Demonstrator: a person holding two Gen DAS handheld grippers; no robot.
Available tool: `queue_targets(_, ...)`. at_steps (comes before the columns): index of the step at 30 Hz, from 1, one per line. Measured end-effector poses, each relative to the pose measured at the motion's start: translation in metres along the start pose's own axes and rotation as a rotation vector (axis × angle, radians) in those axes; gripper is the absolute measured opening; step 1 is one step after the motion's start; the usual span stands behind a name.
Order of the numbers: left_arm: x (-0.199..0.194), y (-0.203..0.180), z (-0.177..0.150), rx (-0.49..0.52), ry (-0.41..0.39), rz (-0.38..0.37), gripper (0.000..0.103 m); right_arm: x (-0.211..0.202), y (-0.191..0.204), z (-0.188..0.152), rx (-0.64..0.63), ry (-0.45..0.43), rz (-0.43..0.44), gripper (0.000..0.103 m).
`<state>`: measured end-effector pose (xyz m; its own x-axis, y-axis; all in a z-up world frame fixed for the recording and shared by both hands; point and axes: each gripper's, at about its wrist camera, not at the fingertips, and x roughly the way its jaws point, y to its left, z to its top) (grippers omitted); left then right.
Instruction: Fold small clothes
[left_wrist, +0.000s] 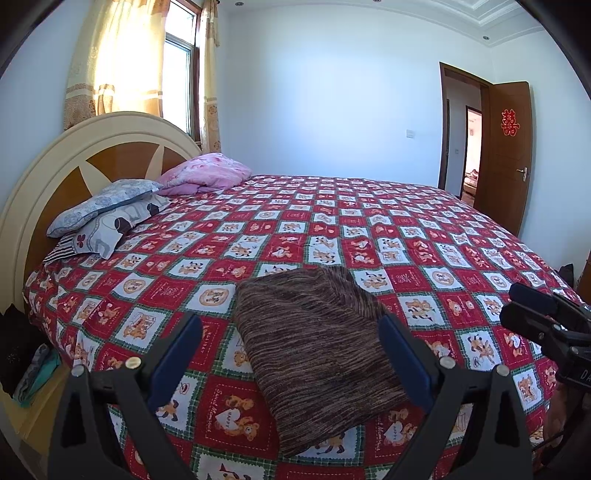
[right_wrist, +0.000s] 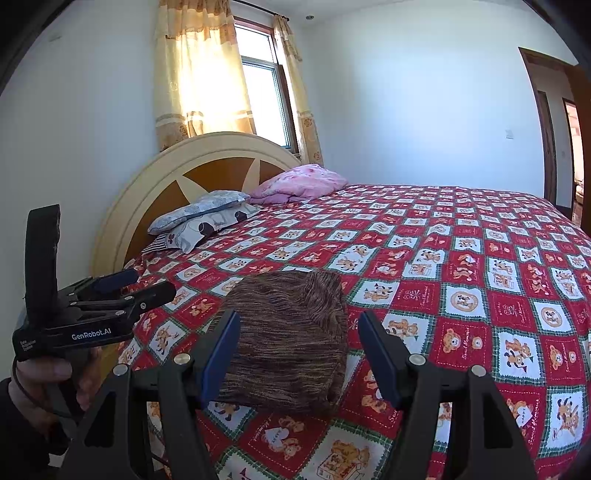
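A brown striped knitted garment (left_wrist: 317, 354) lies folded into a compact block on the red patterned bedspread (left_wrist: 332, 229), near the bed's front edge. My left gripper (left_wrist: 291, 328) is open and empty, held above and in front of the garment, blue pads either side of it. My right gripper (right_wrist: 299, 325) is also open and empty, raised just in front of the same garment (right_wrist: 291, 339). The right gripper shows at the right edge of the left wrist view (left_wrist: 532, 306). The left gripper shows at the left of the right wrist view (right_wrist: 147, 286).
Two patterned pillows (left_wrist: 107, 214) and a pink quilt (left_wrist: 207, 173) lie by the cream headboard (left_wrist: 44, 184). A bedside stand with clothes (left_wrist: 37, 373) sits left of the bed. A brown door (left_wrist: 506, 155) stands open on the right wall.
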<state>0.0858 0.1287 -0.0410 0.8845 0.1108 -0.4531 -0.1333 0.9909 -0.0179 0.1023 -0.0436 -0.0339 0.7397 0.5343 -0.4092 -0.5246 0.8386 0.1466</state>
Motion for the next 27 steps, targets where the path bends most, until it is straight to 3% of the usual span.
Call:
queue_targets(5,0.0009,-0.0005,0.0001,0.003,0.002,-0.005,0.103,-0.0003,-0.0003,0.0003,-0.003,-0.005,0.0,0.067)
queue_targets(27,0.0029,0.0022,0.0035,-0.005,0.014,0.033,0.103,0.0008,0.0082,-0.002,-0.033,-0.006,0.014,0.067)
